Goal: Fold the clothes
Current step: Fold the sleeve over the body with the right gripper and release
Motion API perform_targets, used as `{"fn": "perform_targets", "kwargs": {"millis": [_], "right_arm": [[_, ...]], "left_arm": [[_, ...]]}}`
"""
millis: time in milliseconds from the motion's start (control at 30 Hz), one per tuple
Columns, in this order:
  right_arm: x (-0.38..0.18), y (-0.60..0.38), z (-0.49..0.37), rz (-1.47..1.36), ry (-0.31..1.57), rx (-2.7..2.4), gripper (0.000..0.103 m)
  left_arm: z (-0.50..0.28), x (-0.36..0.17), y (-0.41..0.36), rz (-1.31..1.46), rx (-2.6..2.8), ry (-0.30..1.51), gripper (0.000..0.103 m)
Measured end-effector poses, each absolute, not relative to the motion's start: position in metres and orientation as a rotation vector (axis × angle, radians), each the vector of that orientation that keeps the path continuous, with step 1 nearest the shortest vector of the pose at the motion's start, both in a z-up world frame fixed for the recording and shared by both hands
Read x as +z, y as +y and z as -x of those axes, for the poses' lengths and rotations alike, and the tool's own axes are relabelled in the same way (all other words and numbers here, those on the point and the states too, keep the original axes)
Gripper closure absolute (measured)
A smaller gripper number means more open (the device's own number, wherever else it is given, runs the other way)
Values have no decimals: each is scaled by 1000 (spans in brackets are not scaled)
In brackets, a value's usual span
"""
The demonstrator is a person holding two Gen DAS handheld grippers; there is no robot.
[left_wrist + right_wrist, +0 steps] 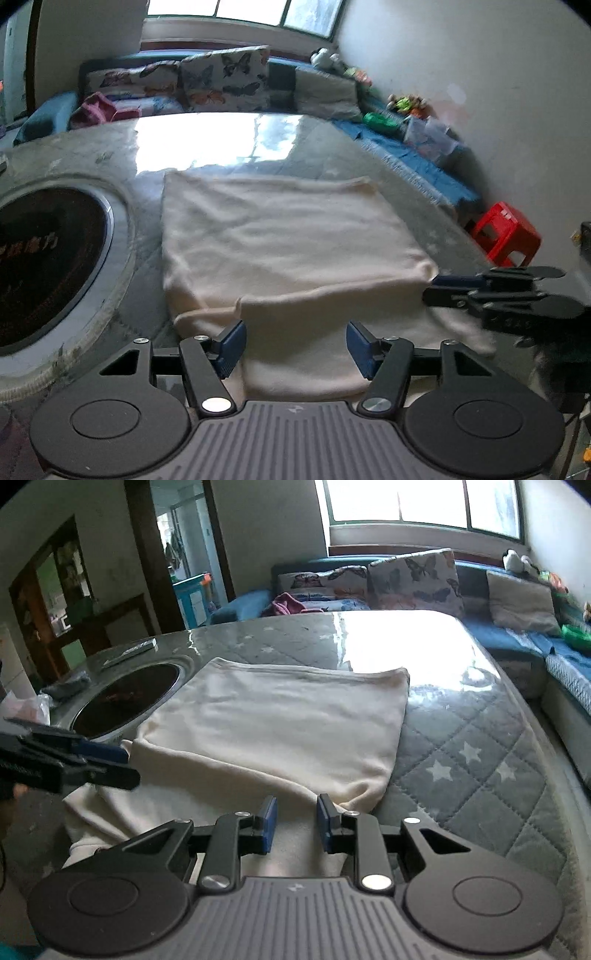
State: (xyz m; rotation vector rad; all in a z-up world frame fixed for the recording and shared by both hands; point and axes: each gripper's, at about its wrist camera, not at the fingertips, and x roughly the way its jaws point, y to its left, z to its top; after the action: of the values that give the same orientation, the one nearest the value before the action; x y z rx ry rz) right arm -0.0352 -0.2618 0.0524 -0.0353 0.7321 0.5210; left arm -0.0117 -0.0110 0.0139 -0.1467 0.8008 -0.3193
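Lying lengthwise away, cream garment (288, 236); left claw (295, 345), right claw (295, 823) both apart.

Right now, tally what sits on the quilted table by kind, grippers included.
Cream garment: 1
Round black cooktop: 1
Flat remote-like bar: 1
Grippers: 2, left gripper and right gripper, both open
Total: 5

Cream garment (288, 240) lies on quilted table (461, 746).

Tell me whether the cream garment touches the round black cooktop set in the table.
Apart. In the left wrist view, a strip of grey quilted table cover shows between the cream garment and the cooktop with its metal rim.
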Motion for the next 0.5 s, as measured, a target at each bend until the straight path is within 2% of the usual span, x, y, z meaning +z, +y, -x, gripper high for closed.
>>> {"fn": "perform_targets", "kwargs": {"millis": [67,133,233,400,500], "right_arm": [[57,-260,37,33,710,530,79],[58,-256,36,39,702,536,79],[53,-250,33,54,709,533,79],[54,-245,38,107,692,534,79],[55,-243,41,140,681,535,69]], "left_arm": [[12,21,-12,158,-340,779,40],[9,23,-15,167,-351,767,46],[-1,17,-17,171,-348,779,49],[-14,1,-14,167,-324,817,51],[-10,2,-17,135,-332,809,50]]}}
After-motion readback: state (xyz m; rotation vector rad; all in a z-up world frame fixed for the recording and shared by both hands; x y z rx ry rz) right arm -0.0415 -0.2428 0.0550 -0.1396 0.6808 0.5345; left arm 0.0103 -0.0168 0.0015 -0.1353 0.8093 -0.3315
